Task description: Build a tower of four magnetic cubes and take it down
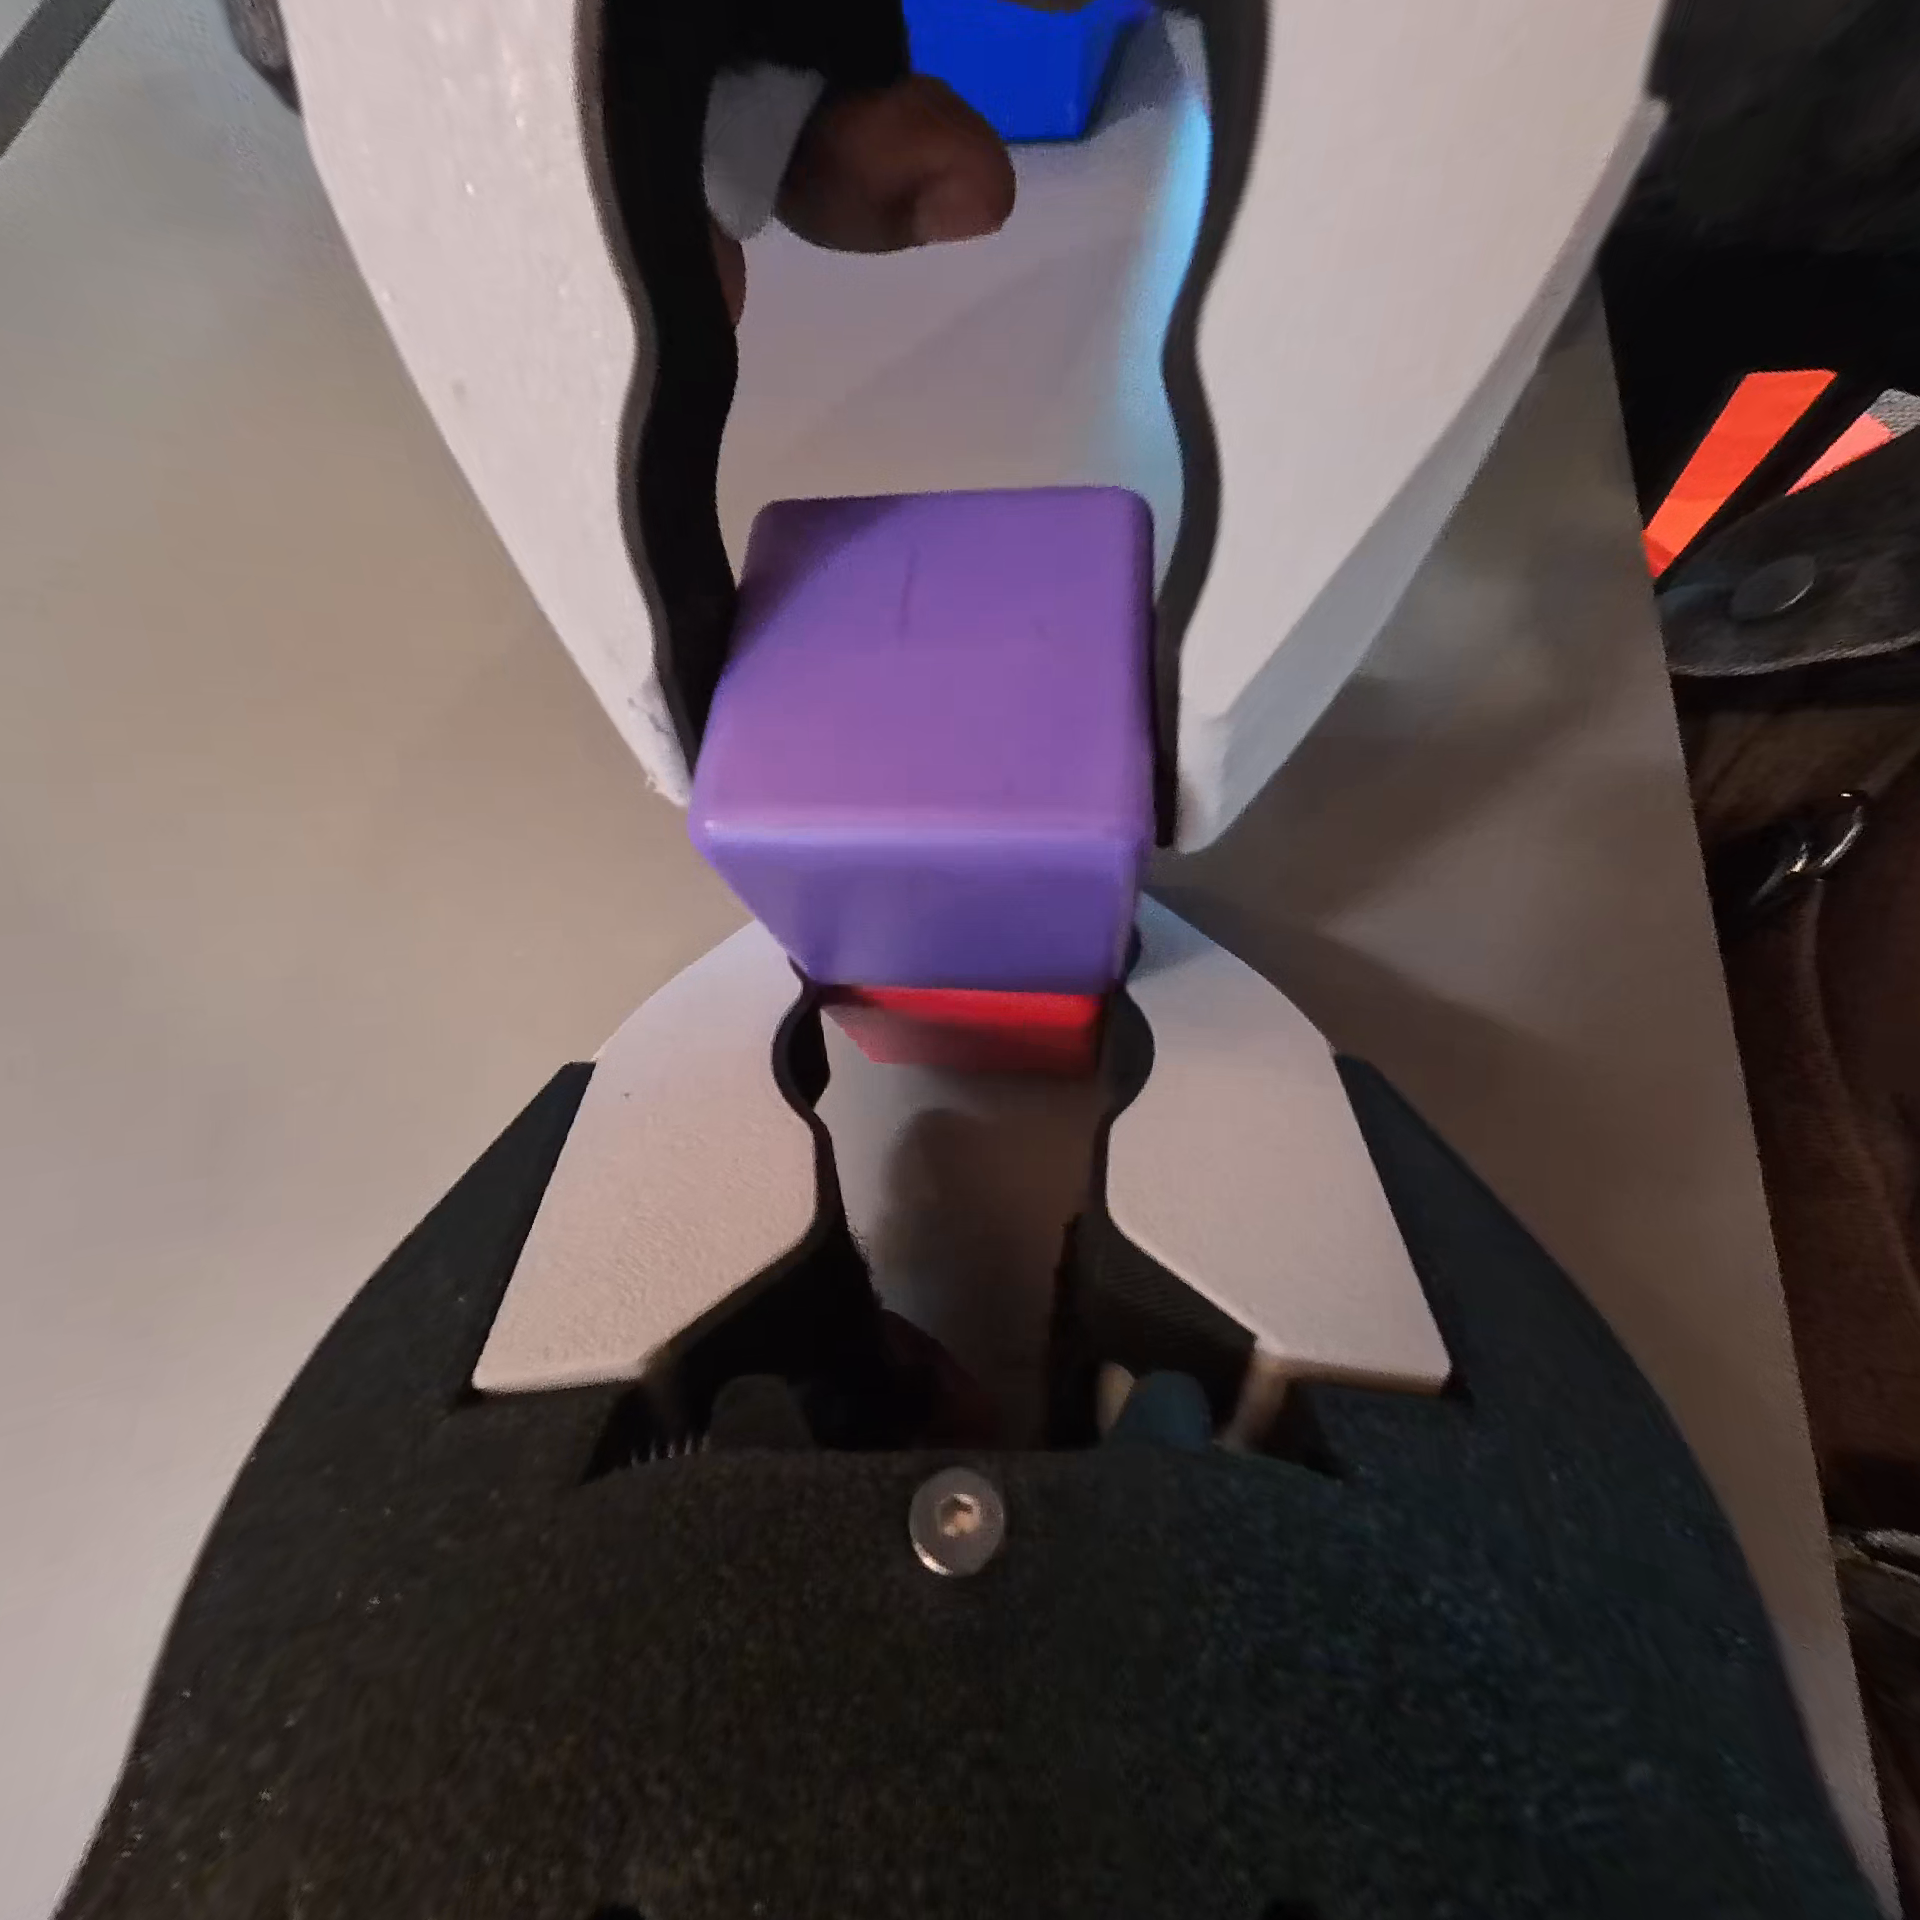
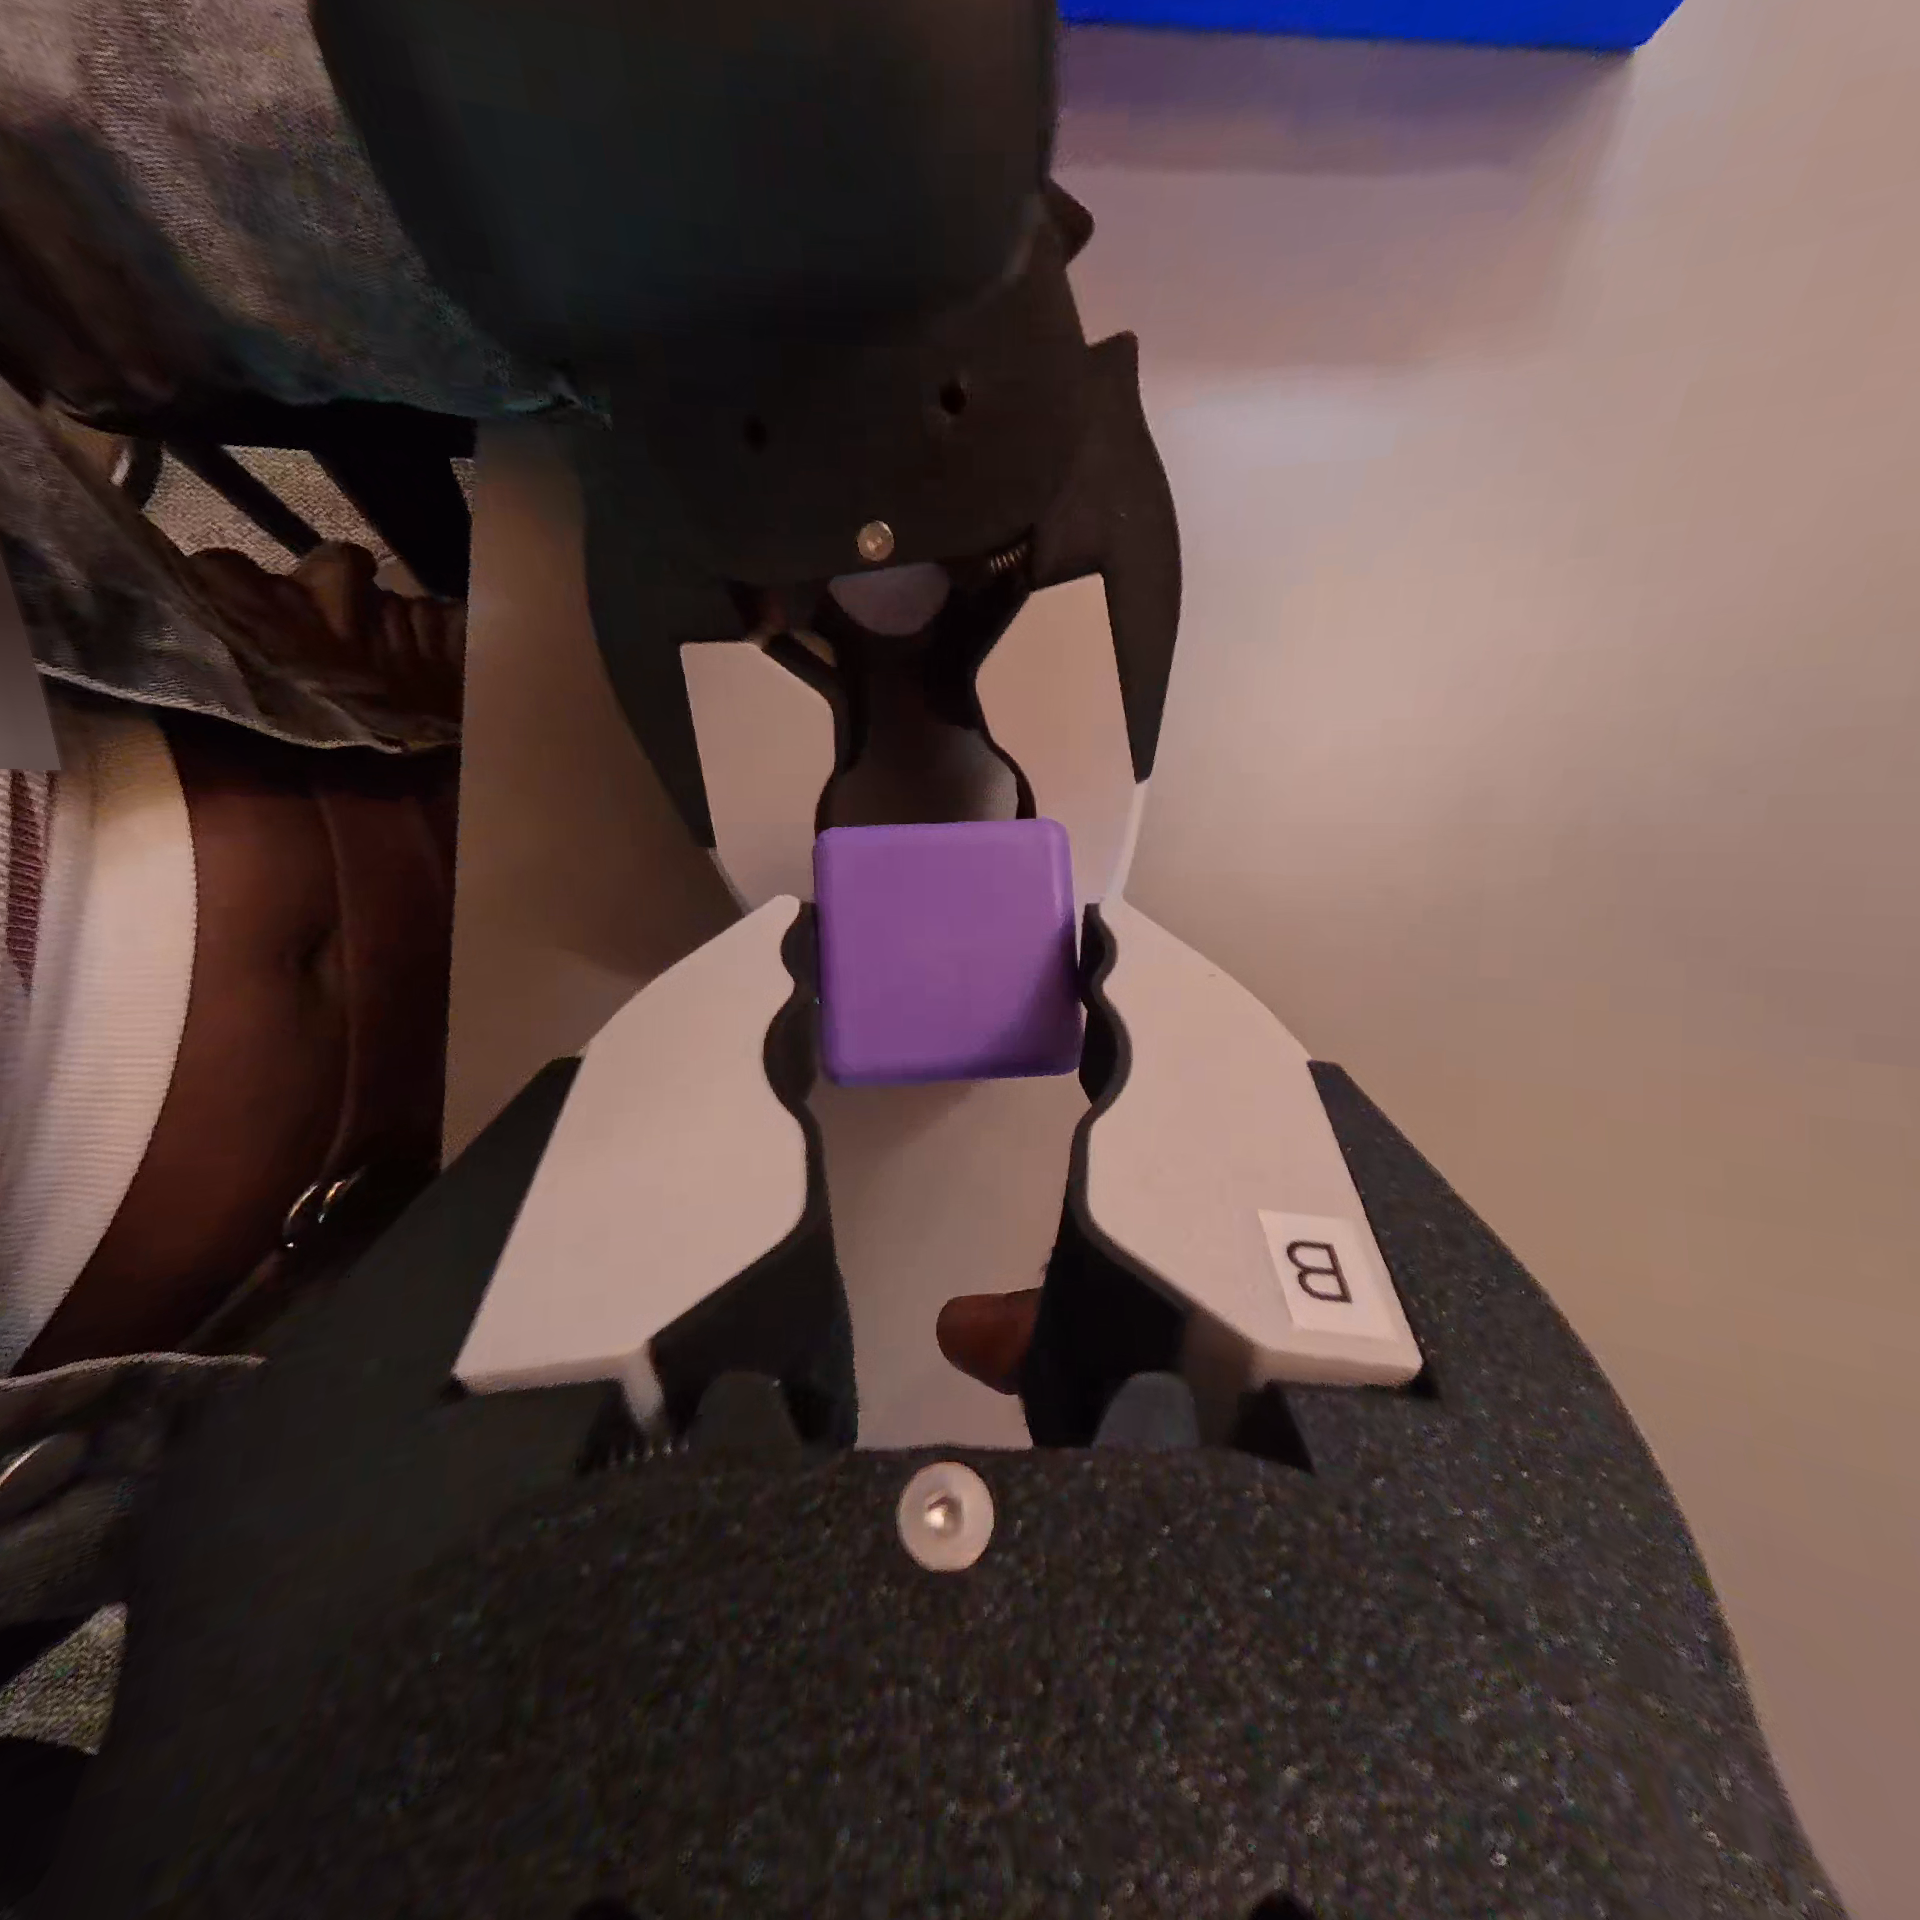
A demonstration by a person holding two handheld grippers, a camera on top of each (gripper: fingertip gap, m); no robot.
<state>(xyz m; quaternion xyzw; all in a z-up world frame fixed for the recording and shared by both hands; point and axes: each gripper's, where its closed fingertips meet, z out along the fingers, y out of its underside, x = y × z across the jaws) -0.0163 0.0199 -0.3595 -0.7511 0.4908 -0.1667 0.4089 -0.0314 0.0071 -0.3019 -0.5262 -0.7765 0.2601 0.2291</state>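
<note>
Purple cube [image 2: 945, 951] | my right claw [image 2: 943, 971] clamps it; my left claw [image 1: 961, 1023] clamps the red cube [image 1: 977, 1029] beneath | risk: magnets snapping them askew while separating

The upper cube [image 1: 925, 717] sits on the lower cube [image 1: 977, 1029], between both grippers.

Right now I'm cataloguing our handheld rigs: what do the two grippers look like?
Both match: the left gripper and right gripper have a grainy black body, one silver screw in the middle, and two pale grey fingers with wavy black pads. The right one bears a white sticker on one finger. The person's sleeve is grey denim.
</note>
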